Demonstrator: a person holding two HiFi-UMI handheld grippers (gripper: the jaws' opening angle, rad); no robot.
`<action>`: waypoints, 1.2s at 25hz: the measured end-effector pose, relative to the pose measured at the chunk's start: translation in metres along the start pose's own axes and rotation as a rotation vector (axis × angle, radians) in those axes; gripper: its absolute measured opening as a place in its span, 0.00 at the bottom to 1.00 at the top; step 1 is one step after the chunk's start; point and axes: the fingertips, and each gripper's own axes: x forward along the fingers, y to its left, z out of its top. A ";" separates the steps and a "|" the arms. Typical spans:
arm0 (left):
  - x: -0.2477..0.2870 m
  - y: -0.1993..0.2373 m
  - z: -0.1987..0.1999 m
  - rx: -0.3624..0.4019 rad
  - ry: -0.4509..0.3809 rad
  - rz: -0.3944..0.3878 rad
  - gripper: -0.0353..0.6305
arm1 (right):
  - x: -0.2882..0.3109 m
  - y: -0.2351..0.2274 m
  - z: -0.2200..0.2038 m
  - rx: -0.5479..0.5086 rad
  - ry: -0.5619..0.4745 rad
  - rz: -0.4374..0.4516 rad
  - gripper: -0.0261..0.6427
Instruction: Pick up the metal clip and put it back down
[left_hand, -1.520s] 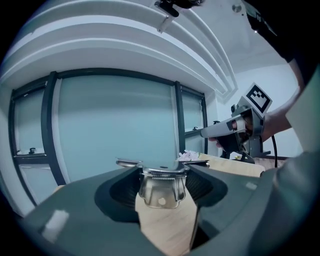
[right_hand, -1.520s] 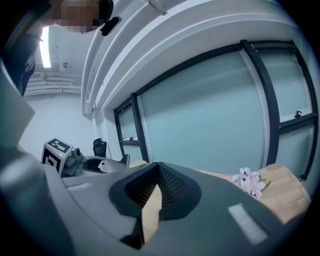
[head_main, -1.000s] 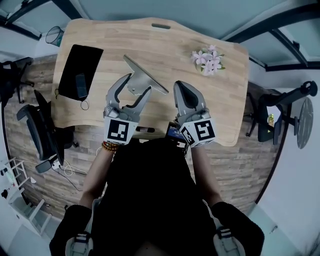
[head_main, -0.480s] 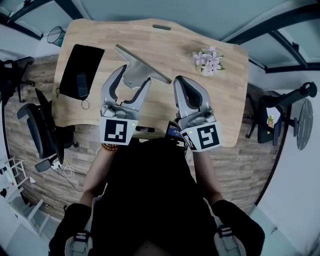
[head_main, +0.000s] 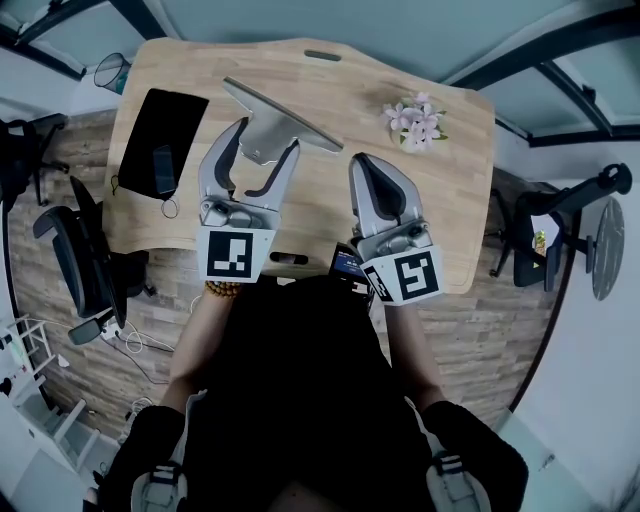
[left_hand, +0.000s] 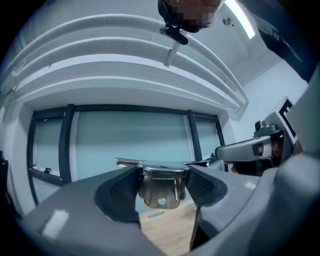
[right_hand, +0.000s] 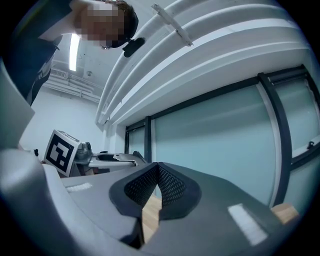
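Clip (left_hand: 161, 189), metal: clamped by its tab in left tongs (head_main: 267, 134), held above the surface's (head_main: 450, 200) far-middle part; right tongs (right_hand: 158, 186) pressed together, empty; hazard: narrow hold, so the long bar could likely pivot, slip and drop.

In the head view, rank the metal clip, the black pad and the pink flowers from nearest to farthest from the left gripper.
1. metal clip: clamped by the left gripper.
2. black pad: on the left end of the desk.
3. pink flowers: far right of the desk.
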 end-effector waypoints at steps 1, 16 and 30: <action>0.000 0.000 0.001 -0.002 -0.002 0.002 0.50 | 0.000 0.000 0.000 0.001 0.000 0.000 0.07; -0.004 0.006 -0.012 -0.003 0.019 0.012 0.50 | 0.001 0.001 -0.011 0.029 0.024 0.000 0.07; -0.009 0.014 -0.052 -0.022 0.089 0.010 0.50 | 0.007 0.005 -0.032 0.055 0.074 0.001 0.07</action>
